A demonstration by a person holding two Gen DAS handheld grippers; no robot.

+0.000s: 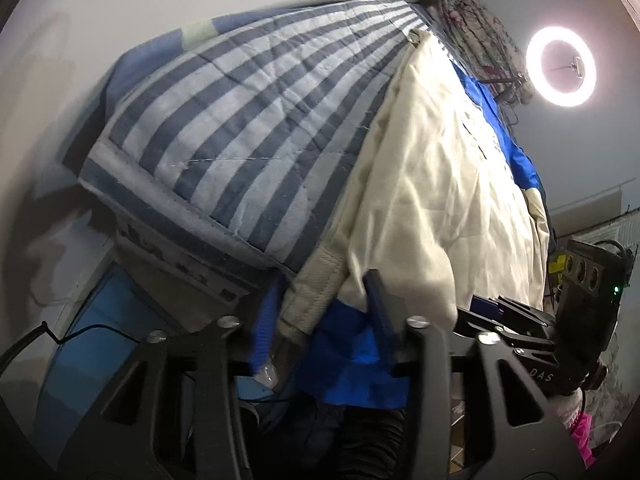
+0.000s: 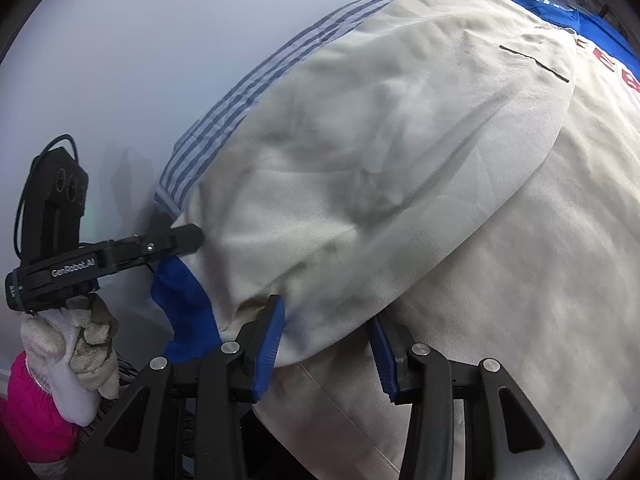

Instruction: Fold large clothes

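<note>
The cream garment (image 2: pixel 400 160) with blue trim lies spread over a striped quilt (image 1: pixel 224 128) on the bed. Both tongs stand wide apart around its near hem: left tongs (image 1: pixel 320 320), right tongs (image 2: pixel 326 344).

A bed with a striped quilt and a cream garment on top

The blue-and-white striped quilt (image 1: pixel 224 128) covers the bed, and the large cream garment (image 1: pixel 440 184) with blue parts lies directly on it, along the quilt's right side, reaching the near edge.
</note>
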